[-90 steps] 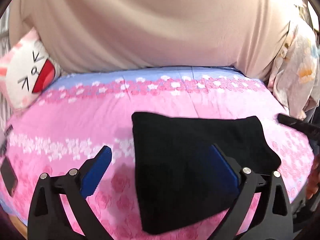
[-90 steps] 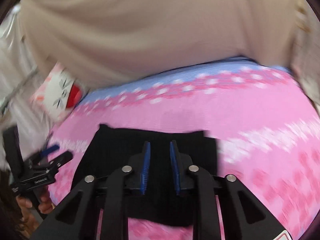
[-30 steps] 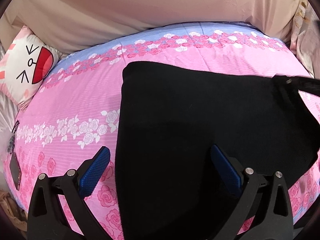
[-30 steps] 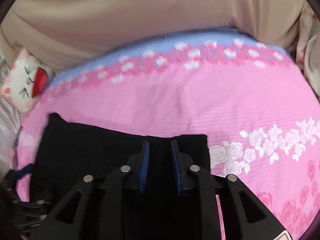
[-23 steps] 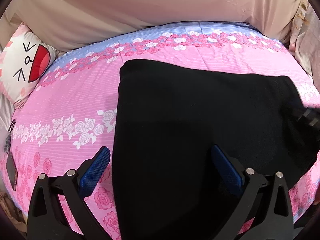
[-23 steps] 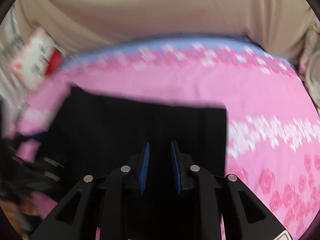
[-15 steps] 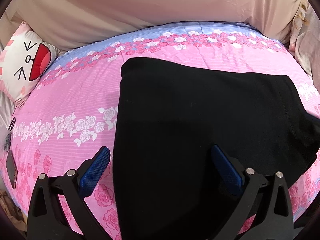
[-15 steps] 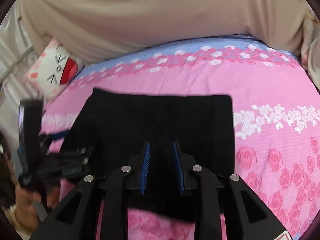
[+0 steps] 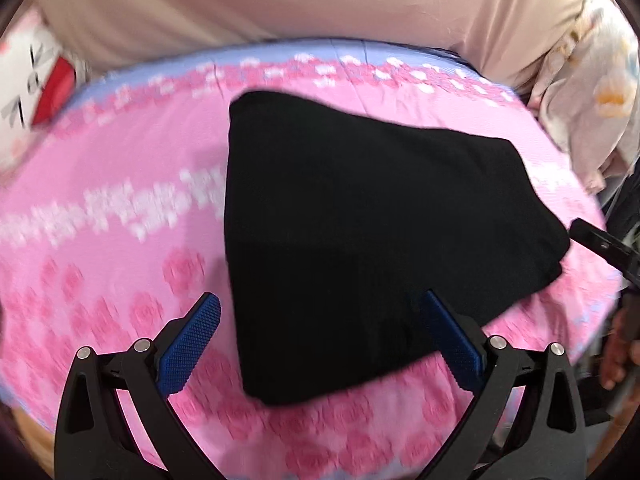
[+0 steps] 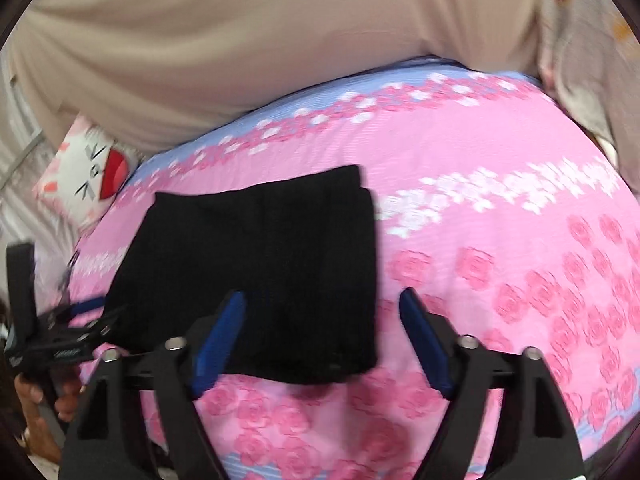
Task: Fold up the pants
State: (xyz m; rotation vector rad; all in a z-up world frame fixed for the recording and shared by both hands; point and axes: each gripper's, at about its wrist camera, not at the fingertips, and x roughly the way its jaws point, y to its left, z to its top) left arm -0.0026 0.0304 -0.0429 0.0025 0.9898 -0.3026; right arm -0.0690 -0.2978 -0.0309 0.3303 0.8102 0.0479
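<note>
The black pants lie folded into a flat, roughly square packet on the pink floral bedsheet. My left gripper hovers open above their near edge, its blue pads wide apart and holding nothing. In the right wrist view the pants lie ahead and to the left. My right gripper is above their near right corner, its jaws opening, with no cloth pinched between the pads. Each gripper shows in the other's view: the right gripper and the left gripper.
A white cartoon-face pillow sits at the bed's far left. A beige curtain hangs behind the bed, and floral cloth hangs at the right. Hands grip the handles at the frame edges. The bed's near edge runs just below the grippers.
The right gripper's jaws went from nearly shut on the pants to wide apart, letting the cloth go. Both grippers drew back from the pants, which now look smaller.
</note>
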